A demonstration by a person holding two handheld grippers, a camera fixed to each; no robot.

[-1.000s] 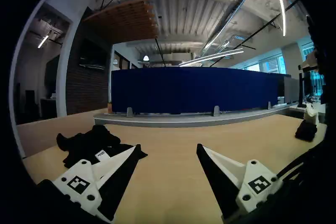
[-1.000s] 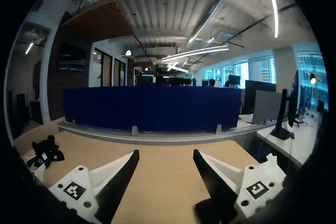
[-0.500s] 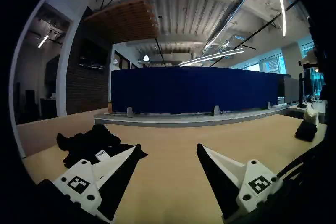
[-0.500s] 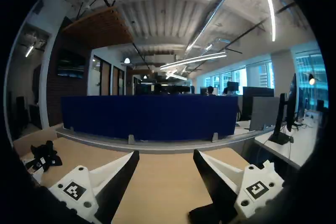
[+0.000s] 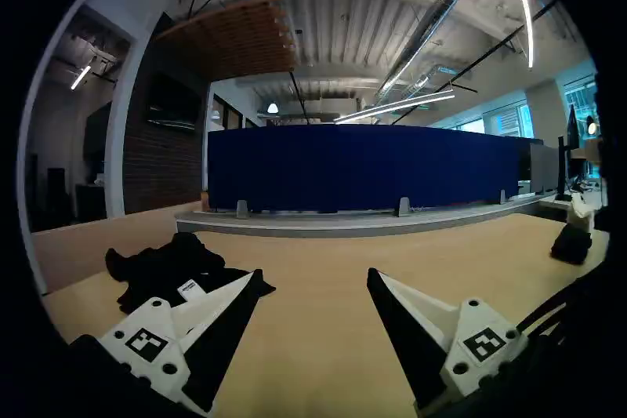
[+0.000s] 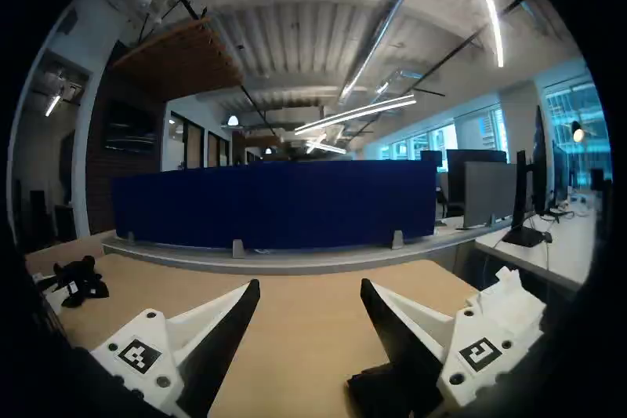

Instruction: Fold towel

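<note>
Right, the trouble spot first: the towel (image 5: pixel 168 269) is a crumpled black heap on the table (image 5: pixel 439 253), not spread out at all. It sits ahead and to the left of my left gripper (image 5: pixel 311 272), partly tucked behind that gripper's left finger. If I pinch into that bundle, I reckon I'll catch several layers at once, or just the white tag (image 5: pixel 186 287), and lift a knot instead of a corner.

From my right gripper (image 6: pixel 309 282) the towel (image 6: pixel 74 285) is well apart, far off to its left. Reaching across for it could bring my two grippers into each other's way. Also, a dark lump (image 6: pixel 384 387) sits low beside my right gripper's right finger. I can't tell what it is or whether it touches, and it could snag.

Left gripper: fingers spread wide, nothing between them, hovering low over bare table. Right gripper: also spread wide, gripping nothing.
</note>
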